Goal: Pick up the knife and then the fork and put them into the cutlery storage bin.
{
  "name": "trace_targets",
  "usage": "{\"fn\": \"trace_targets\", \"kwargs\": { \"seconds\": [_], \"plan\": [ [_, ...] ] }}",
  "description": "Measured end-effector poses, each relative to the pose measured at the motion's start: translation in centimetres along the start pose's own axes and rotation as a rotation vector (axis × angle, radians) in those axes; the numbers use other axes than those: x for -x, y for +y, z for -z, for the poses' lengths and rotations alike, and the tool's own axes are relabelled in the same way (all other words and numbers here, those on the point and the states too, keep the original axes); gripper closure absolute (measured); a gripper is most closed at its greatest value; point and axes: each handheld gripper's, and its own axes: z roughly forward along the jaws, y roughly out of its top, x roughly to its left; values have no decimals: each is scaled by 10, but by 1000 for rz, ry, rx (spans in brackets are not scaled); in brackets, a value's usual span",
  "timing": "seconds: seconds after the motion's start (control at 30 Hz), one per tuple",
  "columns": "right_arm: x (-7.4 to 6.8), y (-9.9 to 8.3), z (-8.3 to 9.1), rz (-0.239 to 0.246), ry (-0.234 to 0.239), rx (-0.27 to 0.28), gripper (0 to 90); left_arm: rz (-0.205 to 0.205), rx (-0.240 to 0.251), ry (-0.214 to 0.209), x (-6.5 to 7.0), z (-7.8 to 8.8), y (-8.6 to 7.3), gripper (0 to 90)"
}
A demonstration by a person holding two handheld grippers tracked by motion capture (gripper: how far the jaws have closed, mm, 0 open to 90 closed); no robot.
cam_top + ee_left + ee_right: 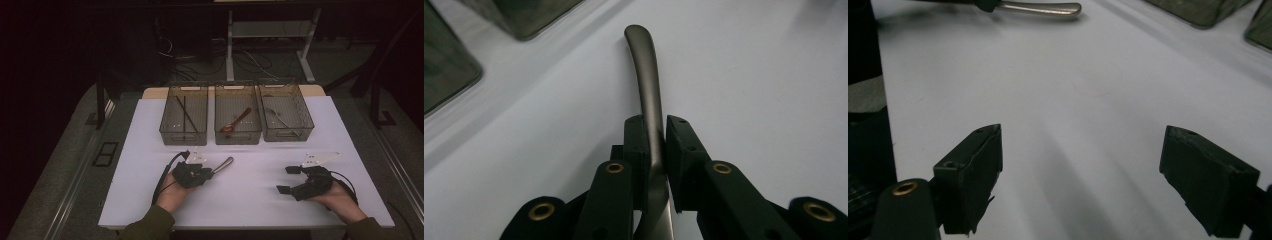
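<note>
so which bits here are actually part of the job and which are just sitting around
In use:
- metal utensil handle, clamped
- left gripper, shut on it
- three mesh bins, likely sorting targets

Just lying about:
- right gripper, open over bare table
- black sticks and wooden spoon, already in bins

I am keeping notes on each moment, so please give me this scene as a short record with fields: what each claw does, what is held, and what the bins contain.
left claw: shut on the grey metal utensil handle, low over the white table
right claw: open, holding nothing, above bare table
left clear plastic bin: dark thin sticks
middle clear plastic bin: reddish-brown wooden spoon
right clear plastic bin: a pale utensil, kind unclear
</note>
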Motion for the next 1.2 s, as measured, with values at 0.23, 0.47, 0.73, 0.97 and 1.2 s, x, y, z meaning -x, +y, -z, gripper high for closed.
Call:
{"fn": "trace_targets", "kwargs": {
  "seconds": [0.23,0.47,0.73,0.97,1.2],
  "plan": [
    [8,18,-1,17,78,-37,171,-69,13,-88,7,5,11,793],
    [8,47,-7,107,120,-77,173,-178,28,-191,20,0,29,793],
    [-6,92,-23,288,235,-191,232,-326,24,-292,40,-9,52,793],
    [-20,108,-49,361,361,-318,361,-384,27,-339,51,-12,66,793],
    [-28,111,-63,394,472,-415,527,-419,22,-354,55,-13,72,792]
  ]
}}
